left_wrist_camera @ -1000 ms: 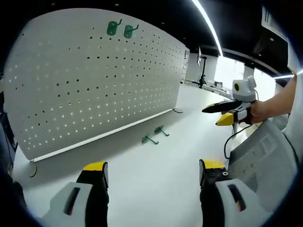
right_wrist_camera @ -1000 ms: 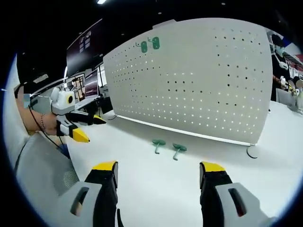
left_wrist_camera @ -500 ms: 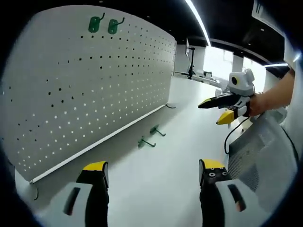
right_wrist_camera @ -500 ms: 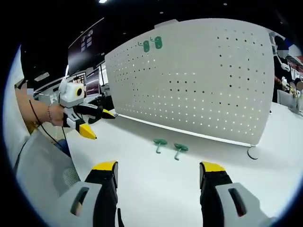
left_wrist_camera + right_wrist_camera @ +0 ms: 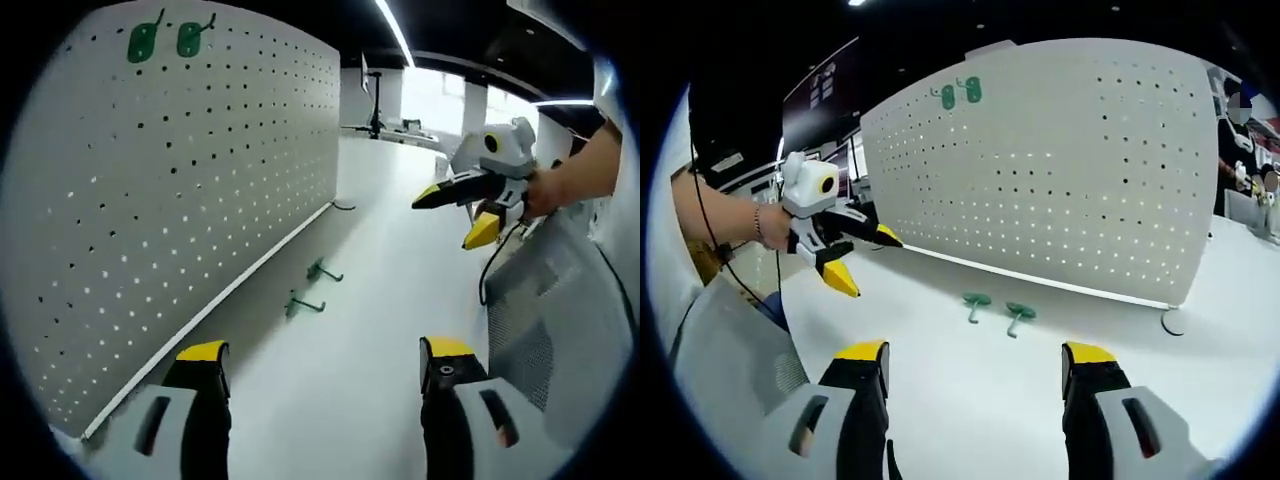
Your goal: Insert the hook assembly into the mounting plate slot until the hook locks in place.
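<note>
Right gripper view: hooks [image 5: 992, 308] beyond parted fingers [image 5: 862, 352].

Black claw [image 5: 318, 362] jaws, yellow tips, white housing, black cable

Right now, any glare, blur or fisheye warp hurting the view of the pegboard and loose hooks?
Left gripper view: pegboard bows strongly from fisheye, ceiling light strip is blown out, loose hooks small but sharp. Right gripper view: pegboard curves less, evenly lit, loose hooks cast soft shadows on the white table; no motion blur.
</note>
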A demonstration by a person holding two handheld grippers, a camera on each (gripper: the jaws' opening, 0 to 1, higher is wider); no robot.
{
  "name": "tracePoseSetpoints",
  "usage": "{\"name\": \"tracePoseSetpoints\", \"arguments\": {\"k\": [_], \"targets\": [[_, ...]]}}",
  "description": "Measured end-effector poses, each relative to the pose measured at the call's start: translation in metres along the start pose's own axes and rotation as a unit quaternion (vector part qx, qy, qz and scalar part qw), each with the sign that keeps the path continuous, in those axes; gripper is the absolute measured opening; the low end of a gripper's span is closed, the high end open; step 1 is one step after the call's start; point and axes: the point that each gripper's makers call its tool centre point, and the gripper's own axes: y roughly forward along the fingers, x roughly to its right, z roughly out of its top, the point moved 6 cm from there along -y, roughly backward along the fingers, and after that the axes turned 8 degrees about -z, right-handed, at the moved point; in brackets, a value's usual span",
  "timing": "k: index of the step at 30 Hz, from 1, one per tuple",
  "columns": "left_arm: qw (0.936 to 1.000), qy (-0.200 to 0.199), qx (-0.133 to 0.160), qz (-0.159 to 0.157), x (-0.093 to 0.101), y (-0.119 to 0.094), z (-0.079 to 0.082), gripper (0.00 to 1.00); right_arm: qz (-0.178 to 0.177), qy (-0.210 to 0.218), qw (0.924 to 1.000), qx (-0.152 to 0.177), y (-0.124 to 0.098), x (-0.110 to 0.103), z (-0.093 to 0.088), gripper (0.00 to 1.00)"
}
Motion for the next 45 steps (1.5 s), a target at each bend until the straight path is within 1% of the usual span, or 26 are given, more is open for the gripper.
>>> {"name": "tracePoseSetpoints", "arguments": {"k": [6,16,21,27,38,42,45], "targets": [[0.9996,0.016,-0.019,-0.011,-0.01,0.008,0.005,0.8,-0.003,0.002,1.0,0.001,-0.001,0.001,0.0,0.68],[0.9983,0.024,-0.047,-0.025,-0.026,0.017,0.01,0.8,-0.003,-0.003,1.0,0.001,-0.002,0.0,0.0,0.67],[0.9976,0.025,-0.056,-0.031,-0.032,0.022,0.01,0.8,-0.003,-0.007,1.0,0.001,-0.002,0.0,0.001,0.67],[0.9956,0.033,-0.078,-0.04,-0.037,0.031,0.009,0.8,-0.001,-0.016,0.9999,-0.002,-0.002,-0.002,0.001,0.67],[0.9935,0.042,-0.09,-0.057,-0.042,0.044,0.016,0.78,0.003,-0.017,0.9998,-0.009,0.0,-0.004,-0.002,0.68],[0.9919,0.049,-0.101,-0.06,-0.047,0.049,0.015,0.78,0.001,-0.018,0.9998,-0.01,0.0,-0.003,-0.002,0.69],[0.9916,0.046,-0.105,-0.061,-0.05,0.051,0.013,0.78,0.002,-0.018,0.9997,-0.014,0.0,-0.004,-0.002,0.7]]}}
